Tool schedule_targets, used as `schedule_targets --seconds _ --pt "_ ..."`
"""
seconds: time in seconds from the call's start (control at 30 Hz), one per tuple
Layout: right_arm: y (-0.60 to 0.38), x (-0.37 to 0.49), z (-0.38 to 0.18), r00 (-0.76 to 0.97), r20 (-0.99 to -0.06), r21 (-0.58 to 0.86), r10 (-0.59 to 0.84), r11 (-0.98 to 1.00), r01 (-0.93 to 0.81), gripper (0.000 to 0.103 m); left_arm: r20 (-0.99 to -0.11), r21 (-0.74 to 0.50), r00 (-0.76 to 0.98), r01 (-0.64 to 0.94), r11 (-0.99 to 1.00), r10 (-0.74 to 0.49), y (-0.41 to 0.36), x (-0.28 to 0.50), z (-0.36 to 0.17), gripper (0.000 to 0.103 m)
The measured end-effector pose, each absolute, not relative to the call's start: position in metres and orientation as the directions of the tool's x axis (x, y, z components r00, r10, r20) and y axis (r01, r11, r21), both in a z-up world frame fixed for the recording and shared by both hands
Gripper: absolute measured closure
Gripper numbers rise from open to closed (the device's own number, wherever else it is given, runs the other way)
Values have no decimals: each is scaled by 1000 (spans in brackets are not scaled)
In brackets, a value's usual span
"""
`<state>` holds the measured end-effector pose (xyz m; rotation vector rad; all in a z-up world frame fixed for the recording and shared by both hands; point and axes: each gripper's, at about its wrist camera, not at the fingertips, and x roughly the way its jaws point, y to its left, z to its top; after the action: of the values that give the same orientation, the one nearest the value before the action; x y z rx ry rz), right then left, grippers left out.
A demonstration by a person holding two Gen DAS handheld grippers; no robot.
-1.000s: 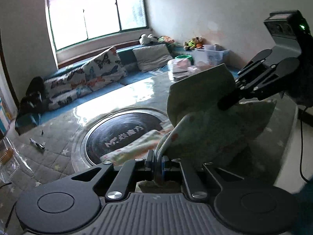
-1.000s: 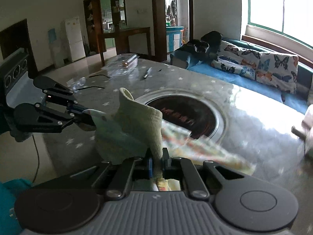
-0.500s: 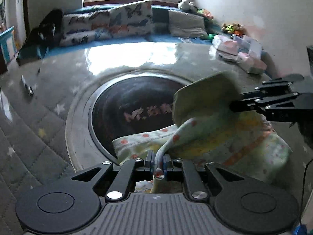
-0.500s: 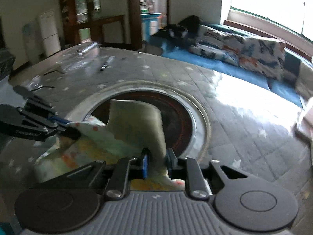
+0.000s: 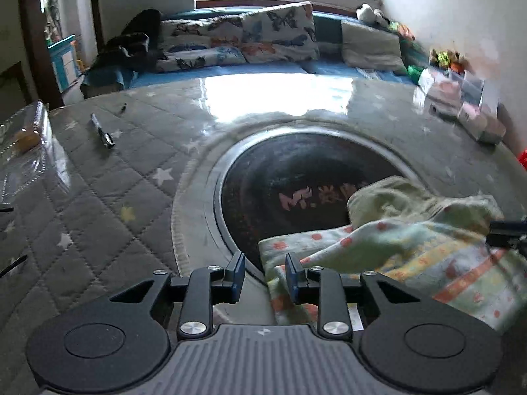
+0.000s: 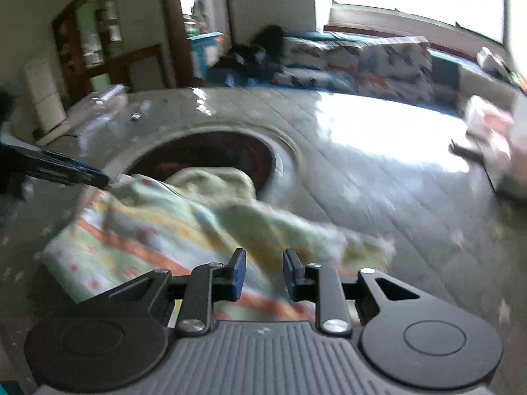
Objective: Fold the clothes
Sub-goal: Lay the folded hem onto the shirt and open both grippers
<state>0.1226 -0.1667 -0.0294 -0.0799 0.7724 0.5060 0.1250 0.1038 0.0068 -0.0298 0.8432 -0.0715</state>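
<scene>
— Quilted grey table cover (image 5: 108,197) with pale stars, spread under a glossy sheet; dark round inset (image 5: 296,181) sunk in the middle. Sat below a window, with a butterfly-print cushion (image 5: 250,39) on the bench behind. And the garment?

— Lay crumpled on the near side: a pale green garment (image 5: 411,250) with orange dots and stripes, draped partly over the inset's rim, partly on the cover.

— Relative to the left gripper (image 5: 265,275)?

— Just to its right. Jaws stood apart, blue pads bare, nothing pinched between them; a fold of cloth touched or nearly touched the right pad — hard to tell which. Hung over the inset's near rim.

— And the right gripper (image 6: 263,275)?

— Also spread, empty. Hovered directly above the striped part of the garment (image 6: 164,230), cloth showing through the gap. Motion blur hid whether the pads touched it.

— Anything else?

— Left gripper's fingers (image 6: 66,171) seen from the right wrist at the far left, tips at the garment's edge. Pen-like object (image 5: 103,131) well apart on the cover.
</scene>
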Motion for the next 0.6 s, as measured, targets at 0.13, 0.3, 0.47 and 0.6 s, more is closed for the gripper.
schedule_targets --seconds 0.13,0.3,0.47,0.6 --pt "-189 125 -25 645 -660 144 385 907 -395 77 -712 -96 689 90 991 -131 91 112 19 73" --pt "-194 144 -32 637 -663 190 392 912 -363 71 -711 -135 677 138 981 -193 71 115 16 73" --pt "-189 143 -35 654 -652 188 384 917 -352 97 -721 -159 656 156 975 -222 56 127 8 73" --pt "-190 137 -28 691 -636 147 343 933 -328 98 -728 -178 640 169 969 -246 43 137 1 73"
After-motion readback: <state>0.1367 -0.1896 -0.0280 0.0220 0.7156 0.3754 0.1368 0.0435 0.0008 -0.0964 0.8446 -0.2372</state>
